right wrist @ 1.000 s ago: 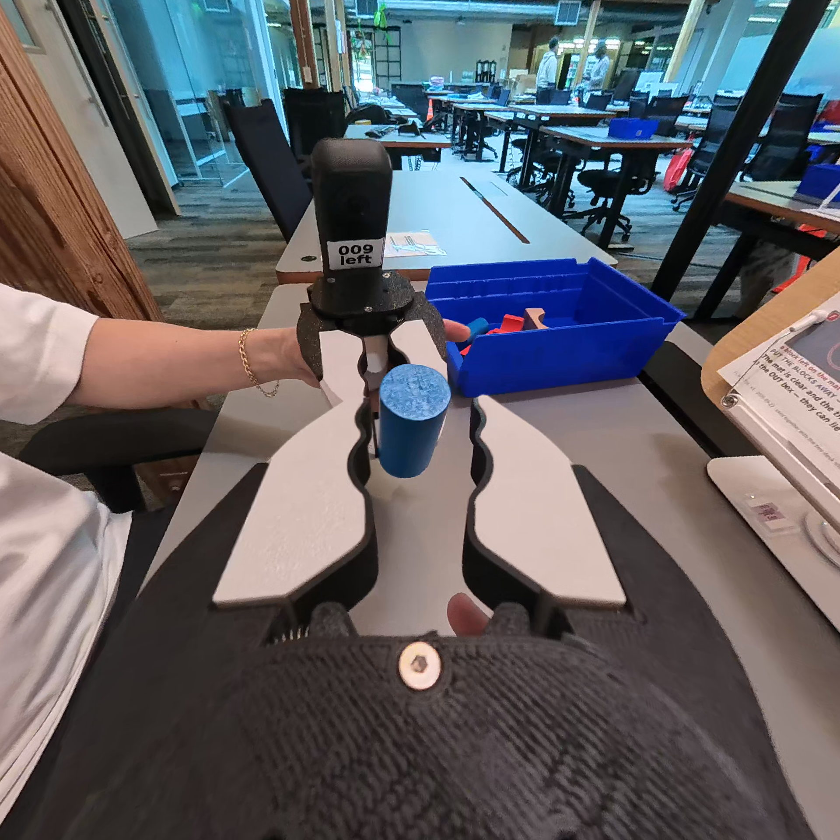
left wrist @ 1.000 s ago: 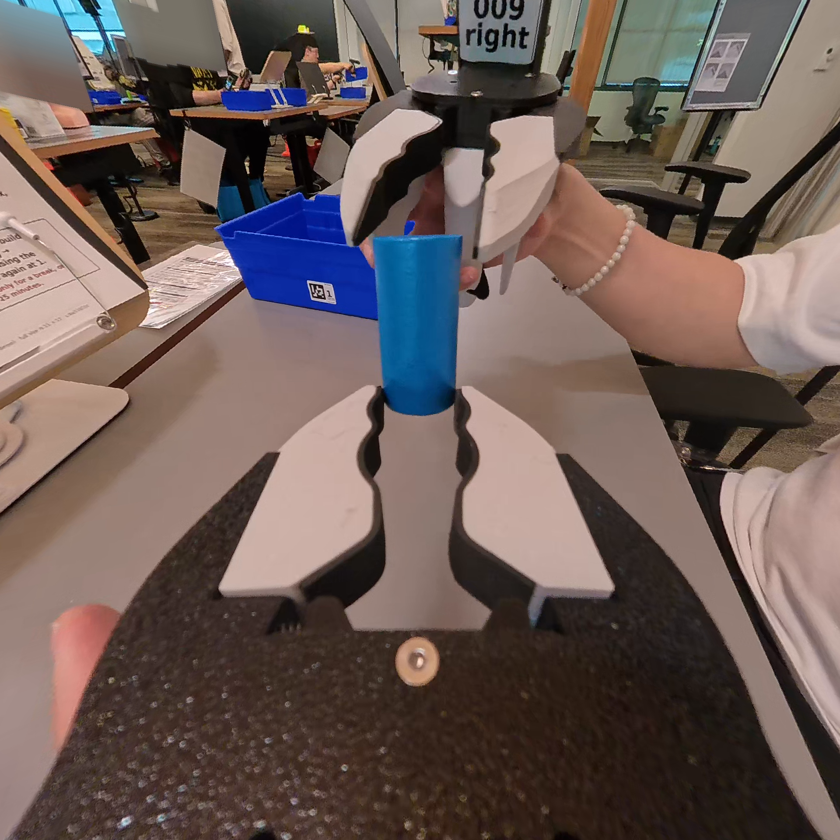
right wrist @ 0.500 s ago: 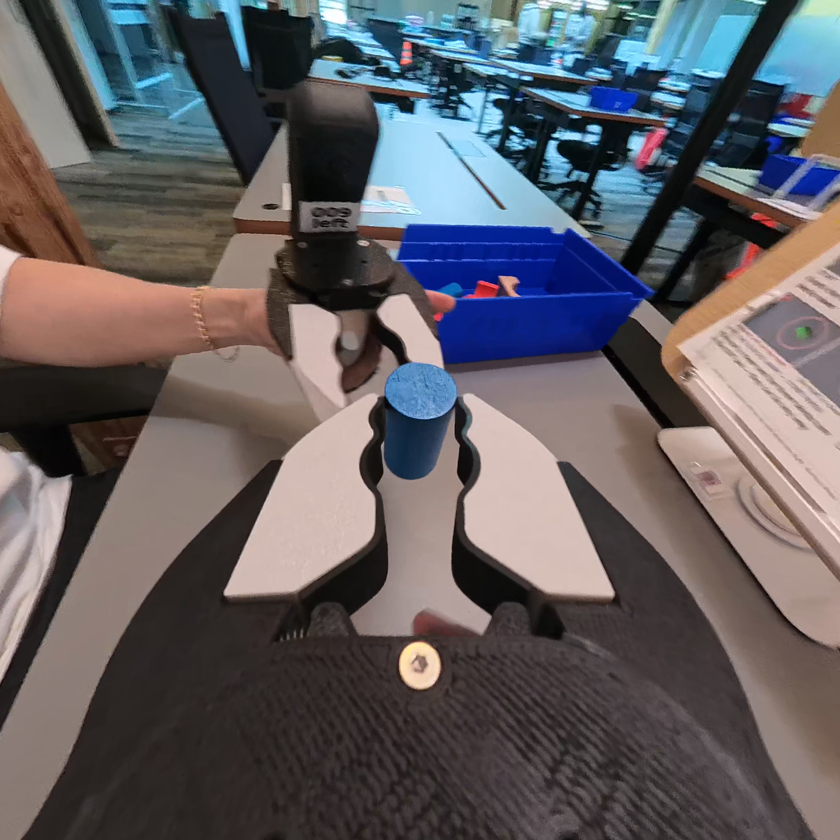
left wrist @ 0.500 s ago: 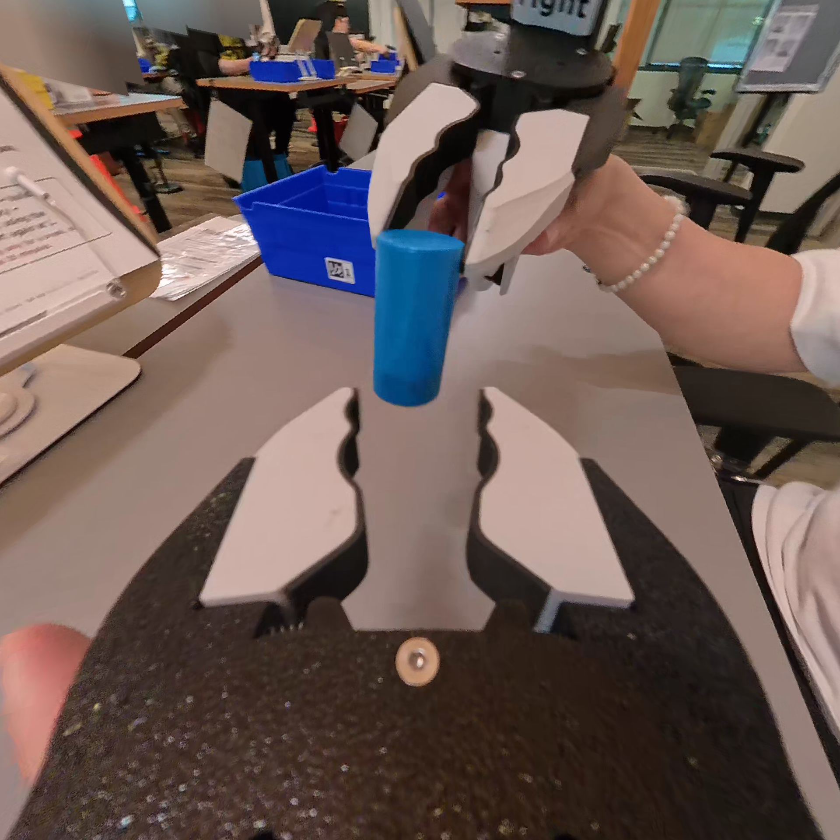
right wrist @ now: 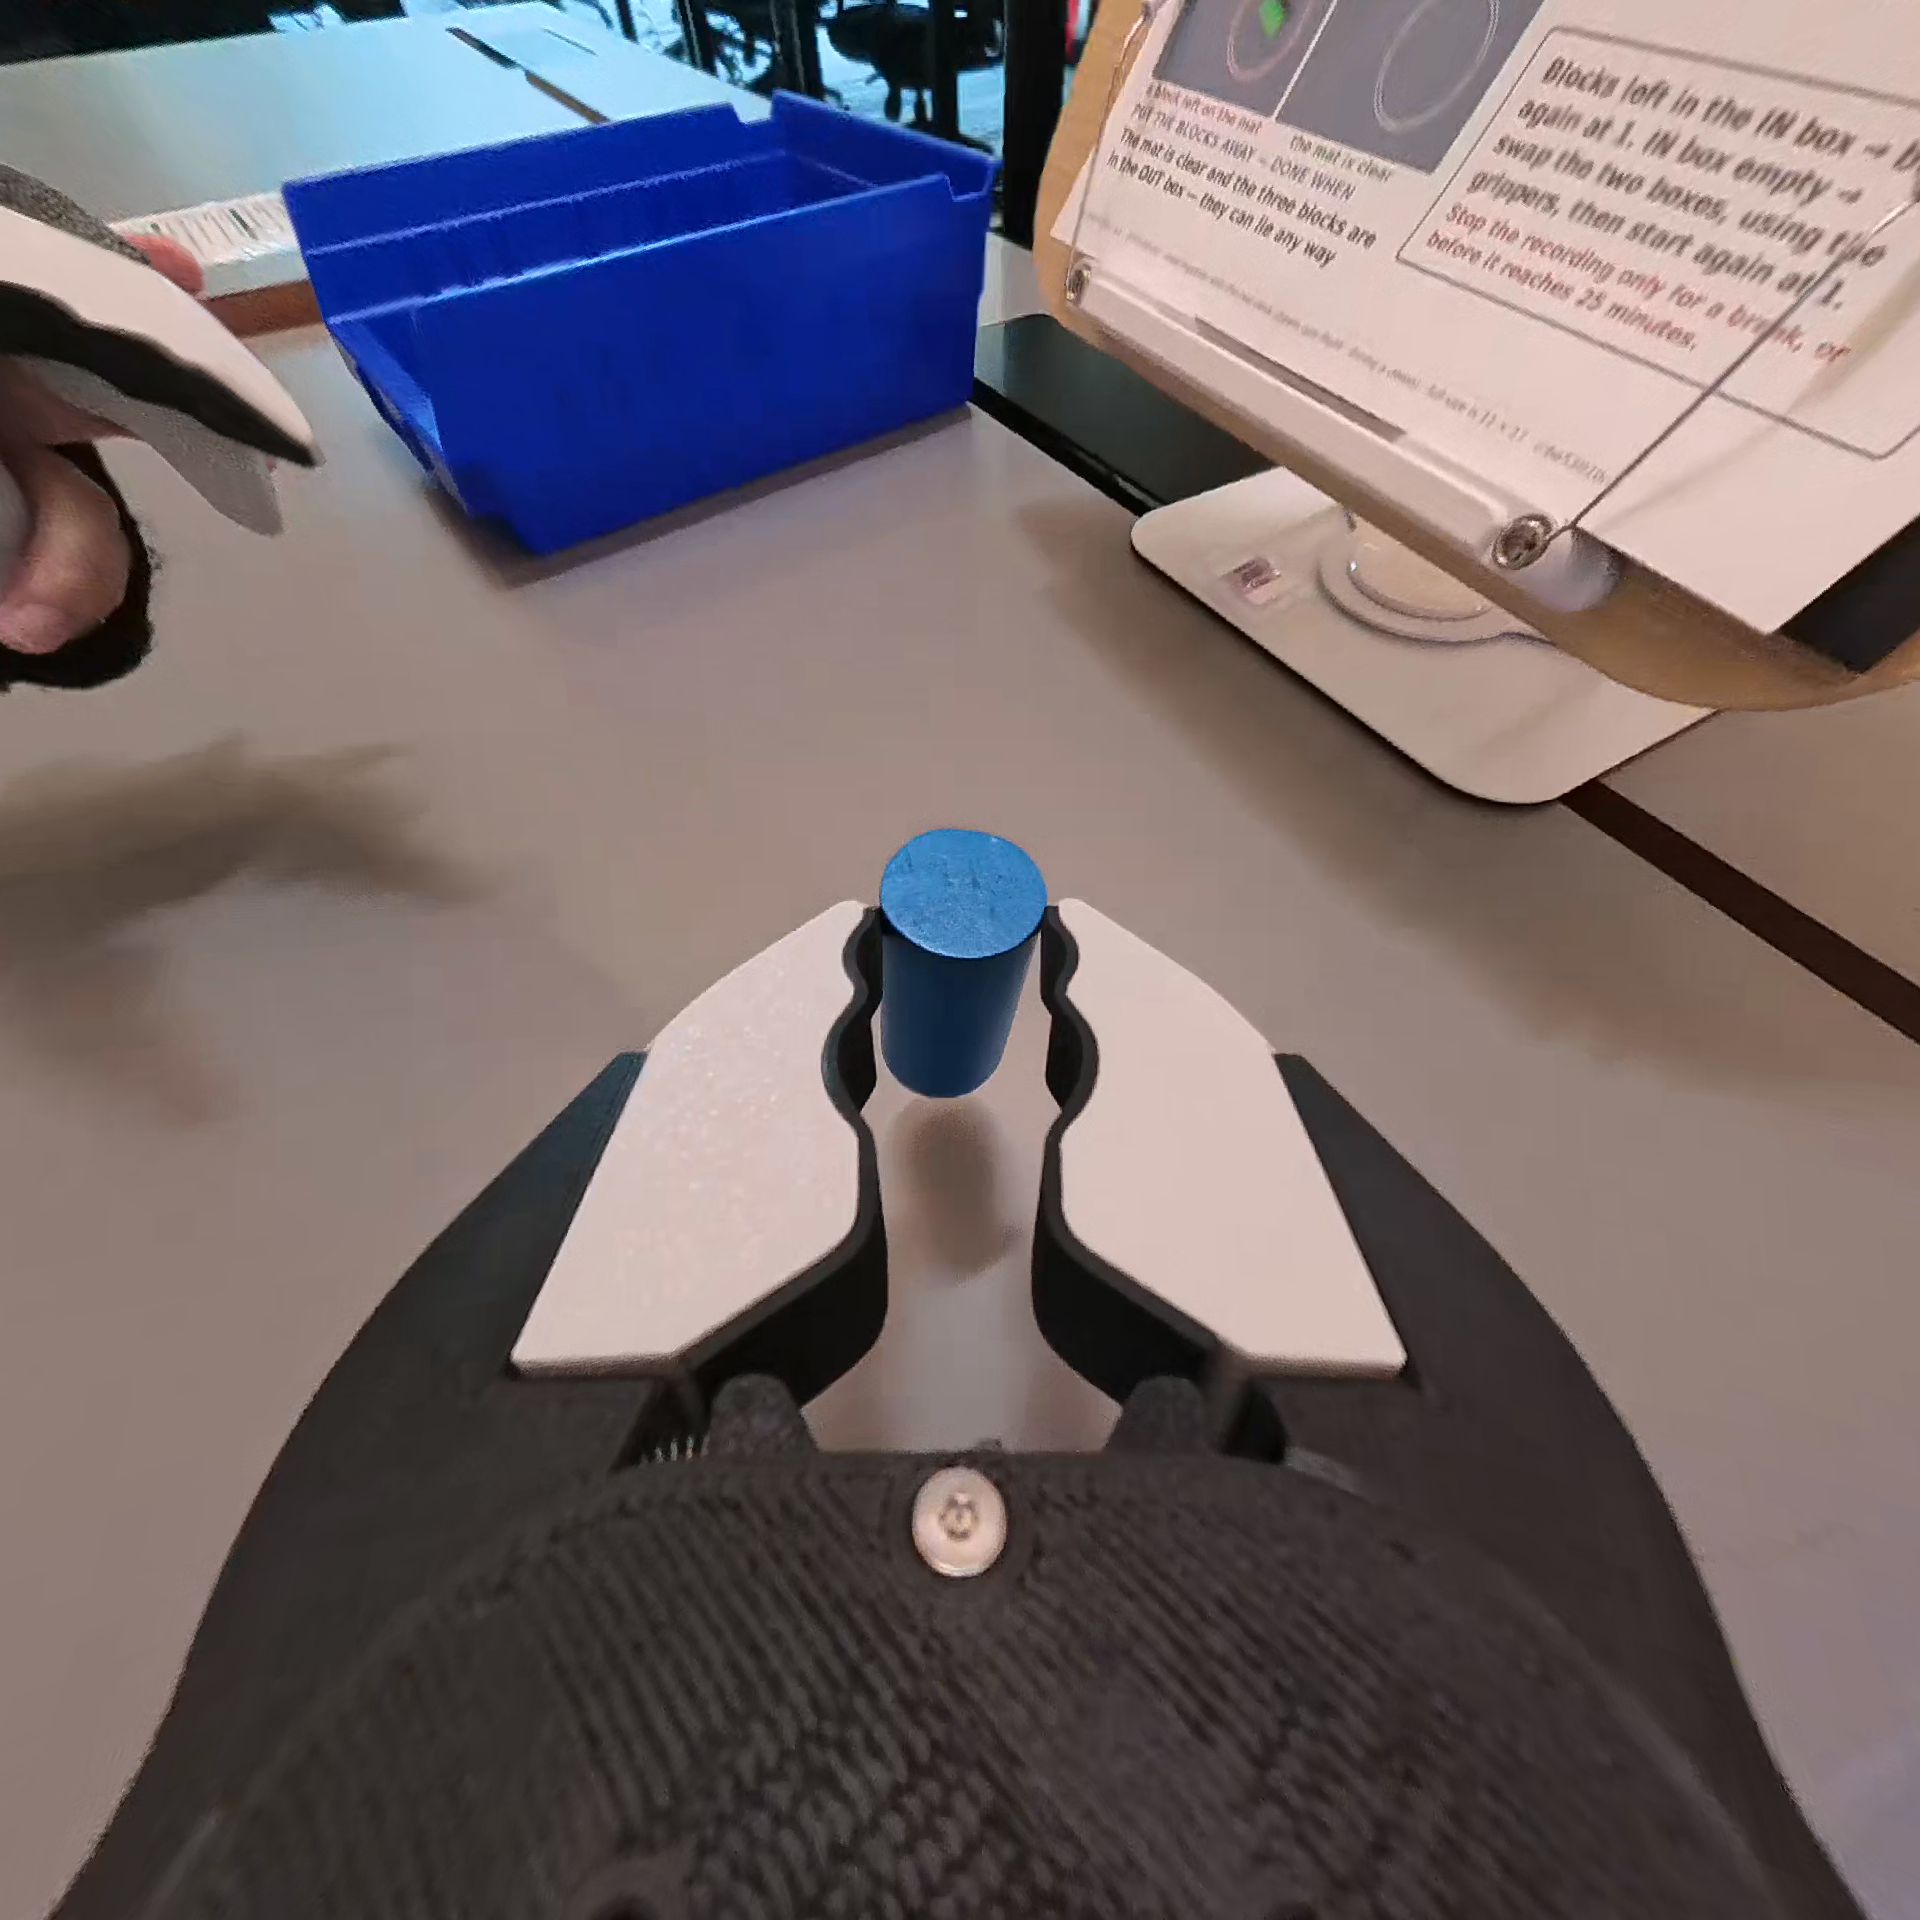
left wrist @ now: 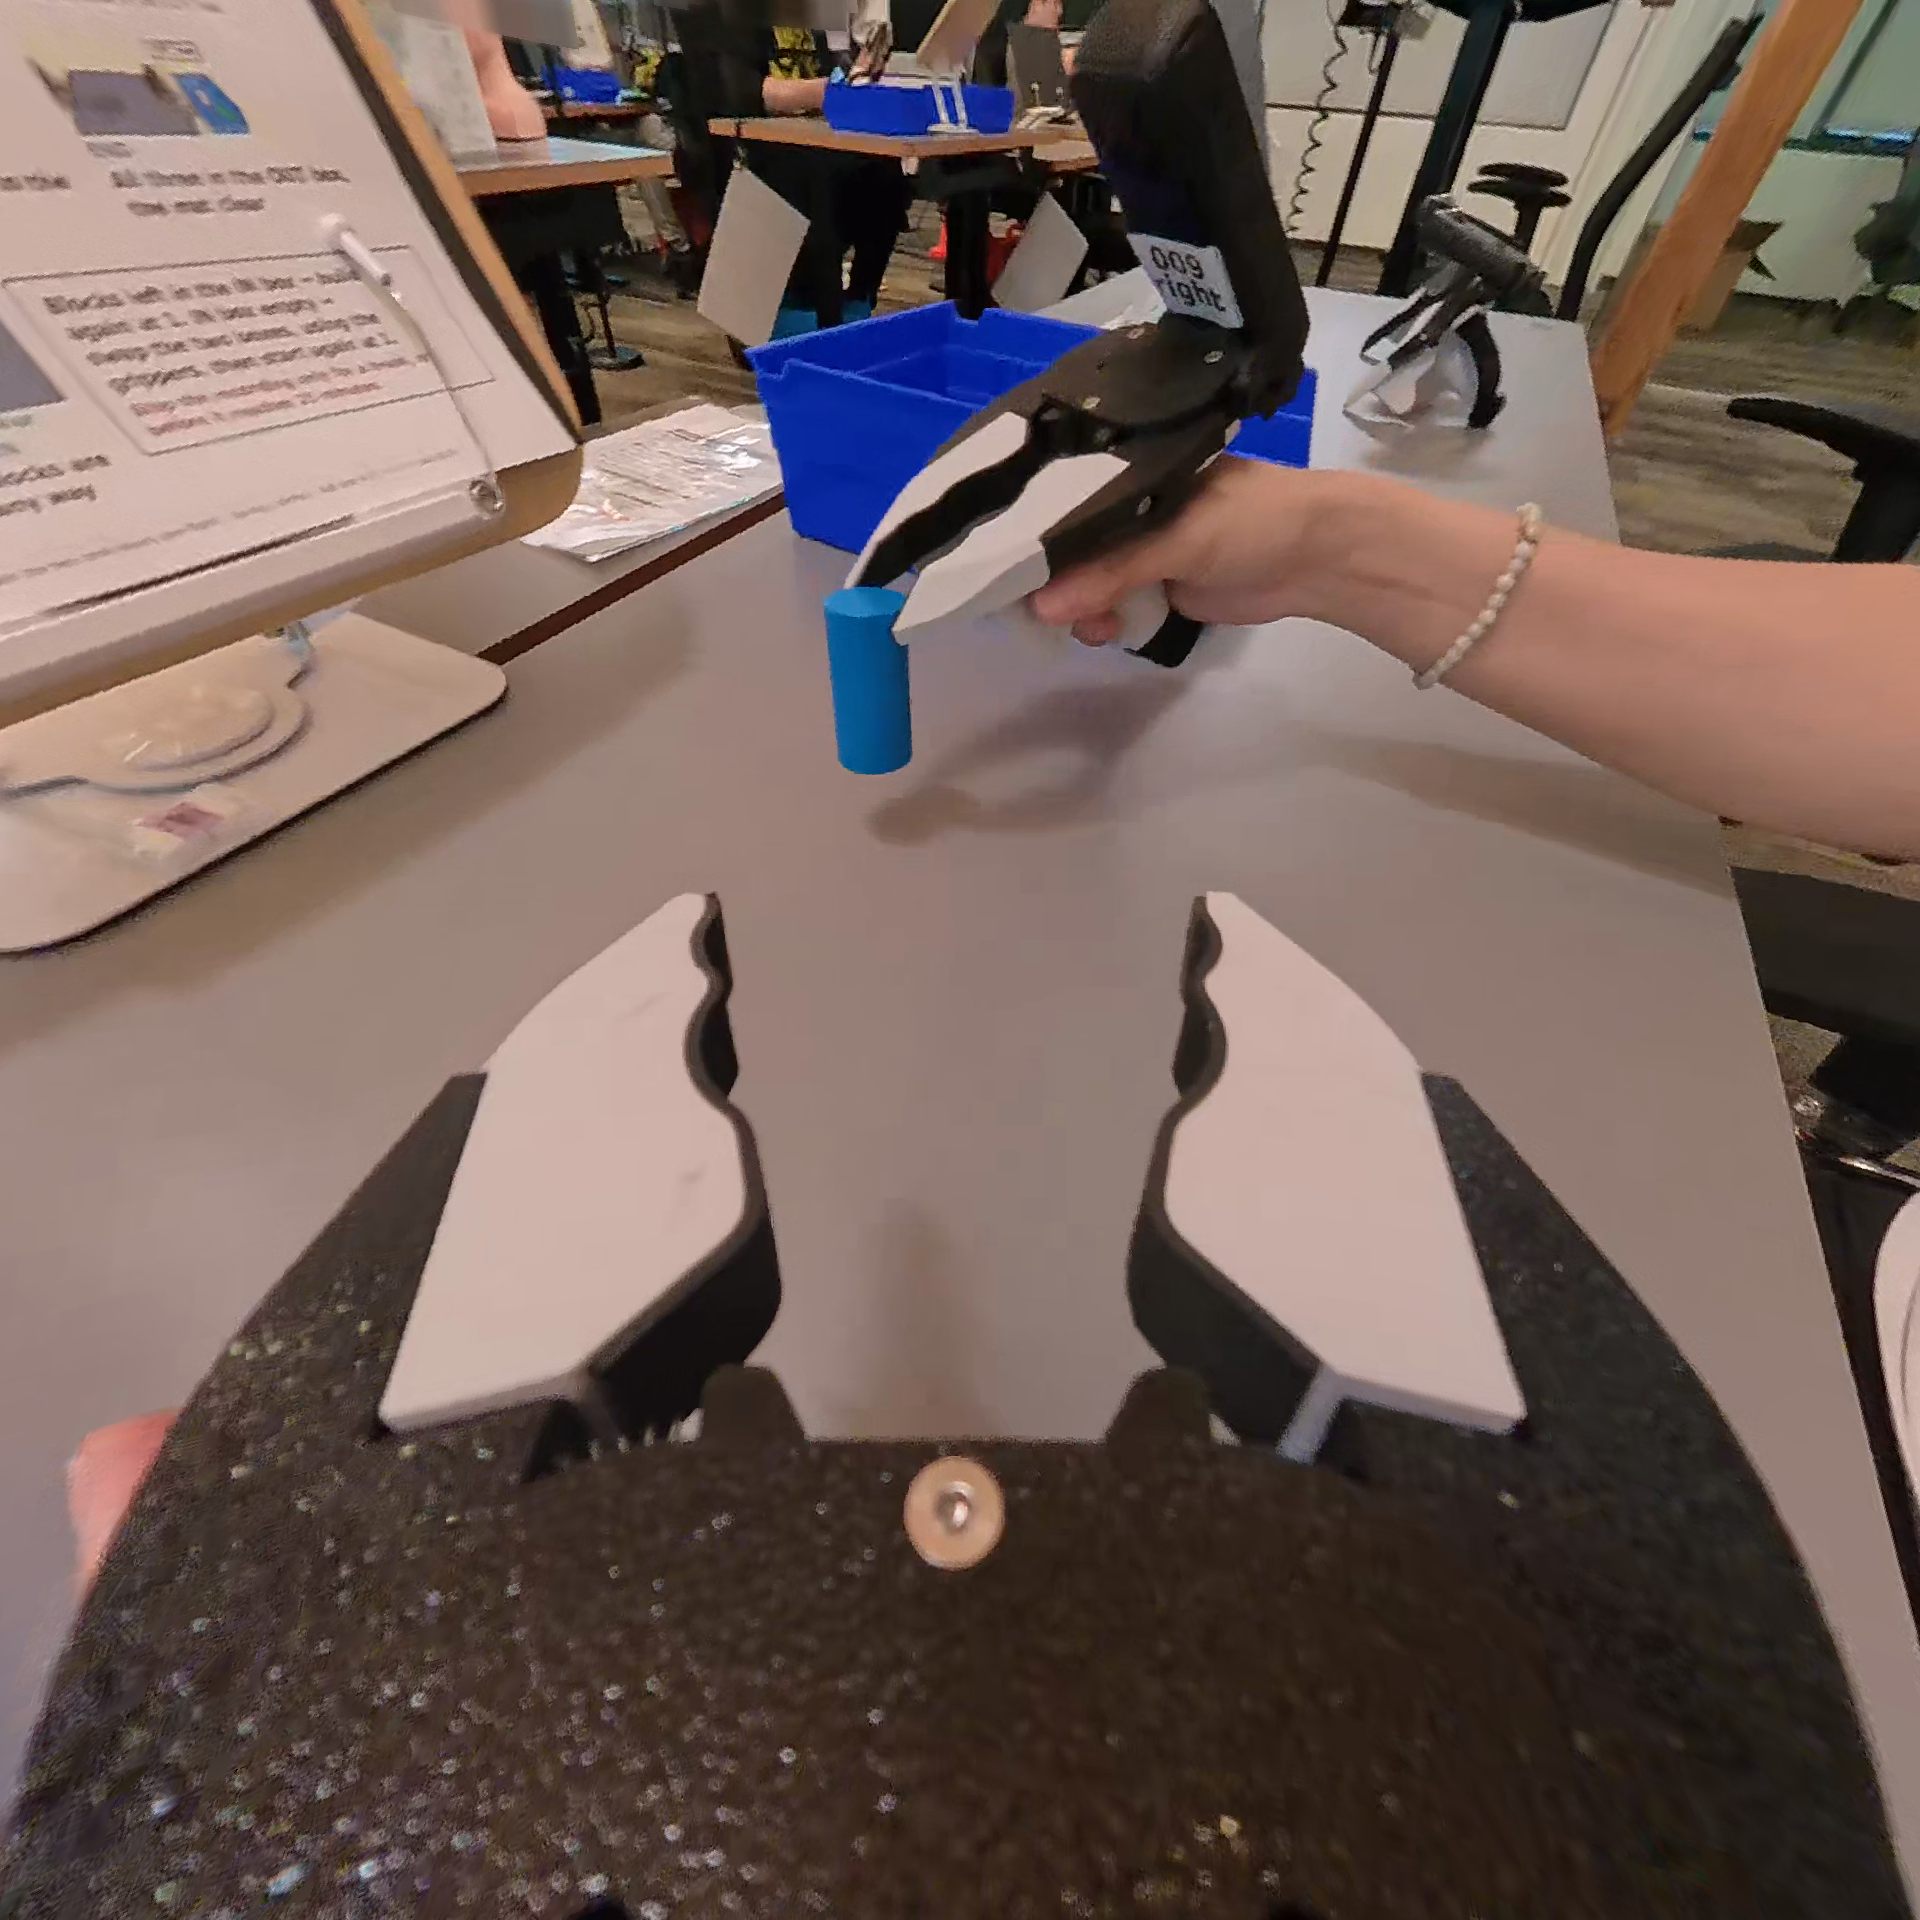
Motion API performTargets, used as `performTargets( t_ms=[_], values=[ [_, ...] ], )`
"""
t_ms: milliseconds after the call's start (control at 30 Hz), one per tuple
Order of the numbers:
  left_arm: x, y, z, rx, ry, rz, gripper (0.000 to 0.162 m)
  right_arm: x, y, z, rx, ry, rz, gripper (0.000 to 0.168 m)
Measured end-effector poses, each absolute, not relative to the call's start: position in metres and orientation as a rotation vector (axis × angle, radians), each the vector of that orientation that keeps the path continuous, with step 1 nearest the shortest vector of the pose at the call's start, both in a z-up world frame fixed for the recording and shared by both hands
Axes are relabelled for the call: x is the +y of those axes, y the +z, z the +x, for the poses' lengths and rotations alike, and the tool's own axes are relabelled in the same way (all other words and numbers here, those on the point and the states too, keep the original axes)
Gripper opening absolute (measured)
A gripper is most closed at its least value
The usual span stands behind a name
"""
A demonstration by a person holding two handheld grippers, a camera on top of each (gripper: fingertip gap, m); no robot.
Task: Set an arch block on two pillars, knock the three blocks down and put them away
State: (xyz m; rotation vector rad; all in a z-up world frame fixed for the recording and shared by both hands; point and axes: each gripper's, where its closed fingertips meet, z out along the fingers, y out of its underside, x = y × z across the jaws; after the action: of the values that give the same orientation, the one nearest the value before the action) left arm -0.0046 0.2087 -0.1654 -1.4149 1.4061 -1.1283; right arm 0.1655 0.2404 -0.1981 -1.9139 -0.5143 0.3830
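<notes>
A blue cylinder hangs upright between the fingertips of my right gripper, which is shut on its upper end and holds it a little above the grey table. In the left wrist view the same cylinder shows ahead, gripped near its top by the right gripper, with its shadow on the table below. My left gripper is open wide and empty, low over the table, some way back from the cylinder. Its fingertips show at the left edge of the right wrist view.
A blue bin stands at the far side of the table; it also shows in the left wrist view. A tilted instruction board on a white stand is beside it. Papers lie near the bin. Chairs stand off the table's right edge. About 20 centimetres separates my left fingertips from my right.
My left gripper let go of the cylinder, opened wide and drew back. My right gripper closed on the cylinder's top and carried it away, lower over the table.
</notes>
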Motion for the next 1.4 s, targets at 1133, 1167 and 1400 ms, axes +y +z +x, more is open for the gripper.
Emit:
performTargets(
  t_ms=[1133,1167,1400],
  values=[
    [0.219,-0.181,-0.024,1.364,-1.174,-1.504,0.091,0.266,-0.233,0.175,-0.619,0.344,-1.934,0.03],
    [0.219,-0.177,-0.025,1.355,-1.184,-1.501,0.092,0.266,-0.233,0.175,-0.618,0.344,-1.94,0.03],
    [0.276,-0.13,-0.076,1.169,-1.032,-1.673,0.081,0.265,-0.203,0.175,-0.52,0.402,-1.885,0.076]
  ],
)
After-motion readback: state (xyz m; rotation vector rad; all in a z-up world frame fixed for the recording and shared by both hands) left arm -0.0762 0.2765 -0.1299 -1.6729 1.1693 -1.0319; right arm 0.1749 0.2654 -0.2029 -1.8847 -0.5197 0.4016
